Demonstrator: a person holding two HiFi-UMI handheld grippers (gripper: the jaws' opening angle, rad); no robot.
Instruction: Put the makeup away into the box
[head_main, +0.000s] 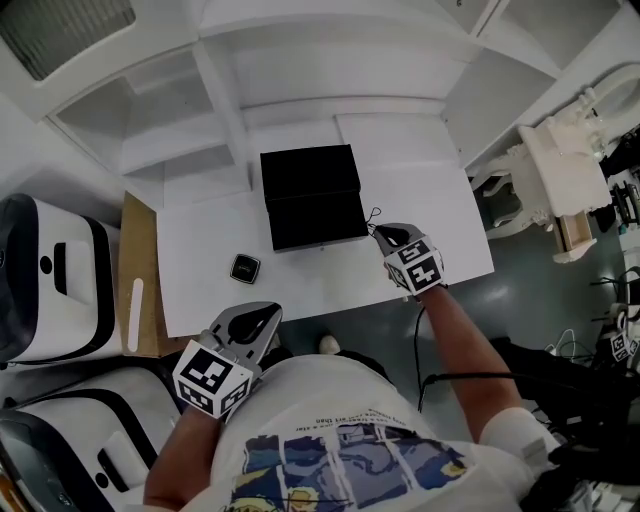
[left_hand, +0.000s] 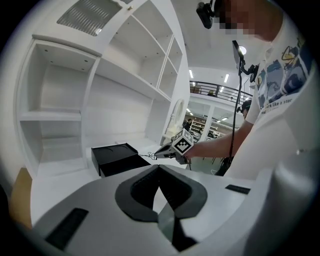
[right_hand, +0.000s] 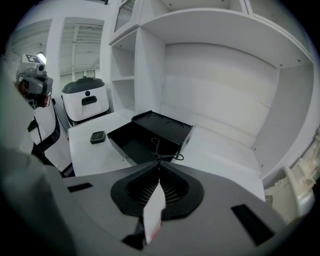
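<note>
Makeup tool (right_hand: 157, 154), thin black looped wire

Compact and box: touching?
Apart. The head view shows a strip of bare table between the compact and the box.

Bright even light, soft shadows, fisheye-warped edges
</note>
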